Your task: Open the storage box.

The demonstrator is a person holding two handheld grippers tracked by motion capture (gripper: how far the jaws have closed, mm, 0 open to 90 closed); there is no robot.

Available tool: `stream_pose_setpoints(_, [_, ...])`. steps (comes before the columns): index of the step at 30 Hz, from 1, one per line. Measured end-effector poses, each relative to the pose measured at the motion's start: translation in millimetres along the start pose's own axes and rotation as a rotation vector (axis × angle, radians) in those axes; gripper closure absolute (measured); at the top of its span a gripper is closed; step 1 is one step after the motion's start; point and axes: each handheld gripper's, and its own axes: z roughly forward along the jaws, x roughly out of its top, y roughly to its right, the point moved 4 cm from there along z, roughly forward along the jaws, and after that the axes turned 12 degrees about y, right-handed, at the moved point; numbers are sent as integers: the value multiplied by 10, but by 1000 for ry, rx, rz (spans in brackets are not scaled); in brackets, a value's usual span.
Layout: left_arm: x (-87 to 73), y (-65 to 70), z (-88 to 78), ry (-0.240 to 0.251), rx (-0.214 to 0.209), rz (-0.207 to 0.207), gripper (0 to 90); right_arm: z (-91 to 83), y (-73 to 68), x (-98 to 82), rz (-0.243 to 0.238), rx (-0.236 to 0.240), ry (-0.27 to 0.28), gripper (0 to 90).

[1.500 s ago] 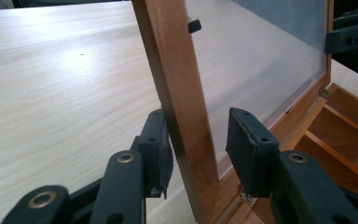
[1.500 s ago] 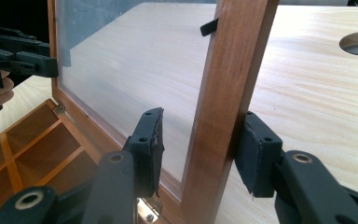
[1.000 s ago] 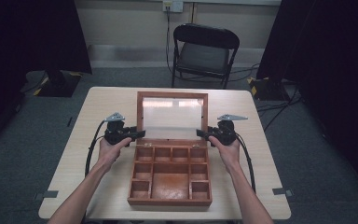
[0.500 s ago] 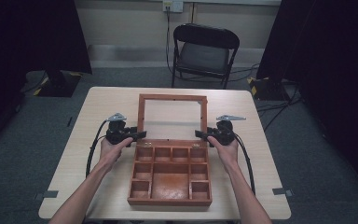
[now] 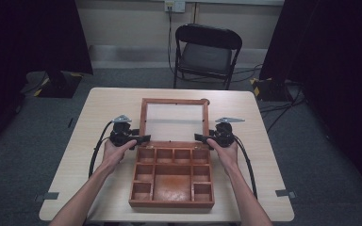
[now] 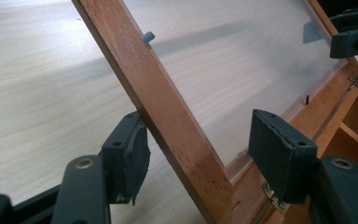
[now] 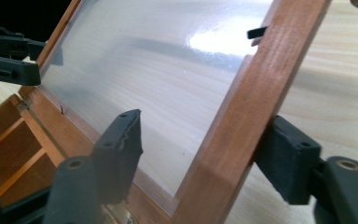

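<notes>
A wooden box (image 5: 172, 204) with several compartments sits on the table, its glass-paned lid (image 5: 143, 120) swung open and leaning back. My left gripper (image 5: 143, 139) straddles the lid's left rail (image 6: 168, 107) near the hinge. Its jaws have just been opening; one pad rests by the rail's outer side and the other pad (image 6: 279, 156) stands well off. My right gripper (image 5: 200, 137) straddles the right rail (image 7: 247, 107) the same way, its jaws also just opening, with the inner pad (image 7: 121, 149) clear of the glass.
The light wooden table (image 5: 103, 108) has bare room on both sides of the box and behind the lid. A black folding chair (image 5: 207, 52) stands beyond the far edge. Cables trail from both grippers along the forearms. A small knob (image 6: 148, 36) sticks out of the lid rail.
Both grippers' jaws have spread apart around the lid rails. The lid's top edge has sunk slightly, leaning further back. Neither hand has shifted.
</notes>
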Motion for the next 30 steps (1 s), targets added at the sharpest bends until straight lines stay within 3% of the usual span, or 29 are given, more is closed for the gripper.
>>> stream_pose_setpoints(17, [-63, -49, 37, -16, -2, -41, 314, 80, 5, -71, 28, -9, -37, 200])
stream_pose_setpoints(22, [-103, -87, 51, -15, -22, -99, 306, 99, 29, -99, 46, -10, -45, 171])
stream_pose_setpoints(30, [-126, -105, 64, -15, -30, -139, 300, 98, 34, -119, 52, -15, -55, 153])
